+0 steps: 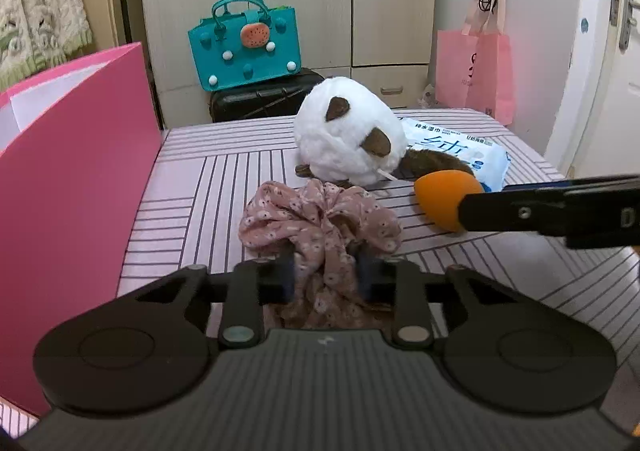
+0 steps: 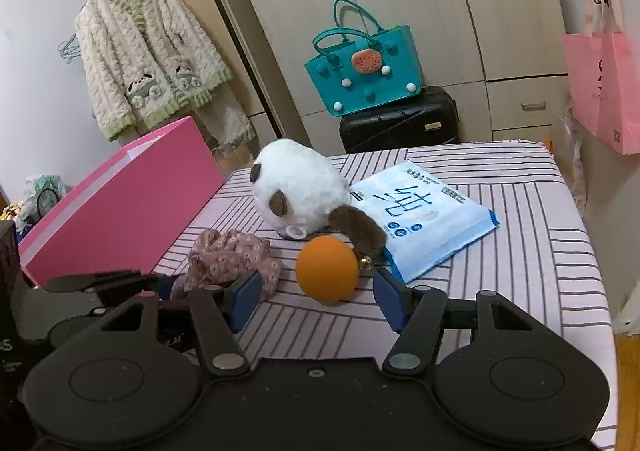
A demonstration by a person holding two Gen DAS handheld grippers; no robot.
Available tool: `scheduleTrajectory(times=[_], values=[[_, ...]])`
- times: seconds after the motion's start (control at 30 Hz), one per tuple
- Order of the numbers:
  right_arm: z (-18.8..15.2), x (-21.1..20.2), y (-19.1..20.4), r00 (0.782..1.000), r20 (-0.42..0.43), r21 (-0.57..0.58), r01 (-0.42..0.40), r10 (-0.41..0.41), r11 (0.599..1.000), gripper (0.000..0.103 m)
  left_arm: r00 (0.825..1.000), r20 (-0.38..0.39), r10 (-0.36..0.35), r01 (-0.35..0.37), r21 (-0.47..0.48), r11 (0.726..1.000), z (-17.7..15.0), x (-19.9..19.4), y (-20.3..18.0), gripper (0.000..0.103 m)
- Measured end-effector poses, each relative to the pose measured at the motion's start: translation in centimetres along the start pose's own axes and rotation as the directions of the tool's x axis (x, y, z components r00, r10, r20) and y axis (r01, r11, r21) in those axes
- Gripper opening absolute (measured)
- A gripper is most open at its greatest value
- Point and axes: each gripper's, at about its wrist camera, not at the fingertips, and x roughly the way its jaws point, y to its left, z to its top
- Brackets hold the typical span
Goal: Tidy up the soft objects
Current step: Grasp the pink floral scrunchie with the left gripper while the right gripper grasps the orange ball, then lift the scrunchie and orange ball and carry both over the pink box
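Observation:
A pink floral scrunchie (image 1: 320,219) lies on the striped table, and my left gripper (image 1: 326,271) is shut on its near part. It also shows in the right wrist view (image 2: 228,255). An orange sponge ball (image 2: 327,269) sits just ahead of my open right gripper (image 2: 316,293), between its spread blue pads. The ball also shows in the left wrist view (image 1: 444,197), with the right gripper's finger in front of it. A white plush toy (image 2: 298,191) with brown ears and tail lies behind both. A pink box (image 2: 120,195) stands open at the table's left.
A blue-white pack of wipes (image 2: 424,215) lies right of the plush. Beyond the table (image 2: 520,251) stand a black suitcase (image 2: 400,123) with a teal bag (image 2: 360,71) on it, wardrobe doors, a hanging pink bag (image 2: 604,87) and a fleece jacket (image 2: 148,59).

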Motion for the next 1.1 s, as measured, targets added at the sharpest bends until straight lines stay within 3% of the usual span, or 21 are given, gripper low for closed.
scheduleTrajectory(times=[0.1,0.2,0.37,0.6,0.8,1.1], values=[[0.1,0.4,0.8,0.999,0.006,-0.018,0.035,-0.035,0.999,0.06,1.0,-0.011,-0.026,0.025,-0.058,0.998,0.2,0.0,0.9,0.021],[0.1,1.0,1.3,0.997,-0.004,-0.052,0.078,-0.078,0.996,0.048,0.998,-0.026,-0.052,0.049,-0.107,0.993,0.3,0.0,1.8,0.02],[-0.2,1.8,2.6,0.985,0.01,-0.141,0.172,-0.172,0.975,0.045,0.997,-0.039,-0.073,0.066,-0.144,0.987,0.3,0.1,2.6,0.02],[-0.5,2.8,3.9,0.96,0.046,-0.225,0.279,-0.276,0.933,0.04,0.996,-0.039,-0.074,0.069,-0.114,0.991,0.1,-0.3,2.3,0.02],[-1.5,1.7,4.9,0.963,0.045,-0.197,0.27,-0.267,0.942,0.04,0.993,-0.054,-0.106,0.099,-0.111,0.989,0.0,-1.1,2.7,0.02],[-2.2,-0.6,6.0,0.983,0.034,-0.106,0.184,-0.182,0.977,0.04,0.987,-0.03,-0.157,0.151,-0.151,0.977,0.6,-3.6,4.2,0.02]])
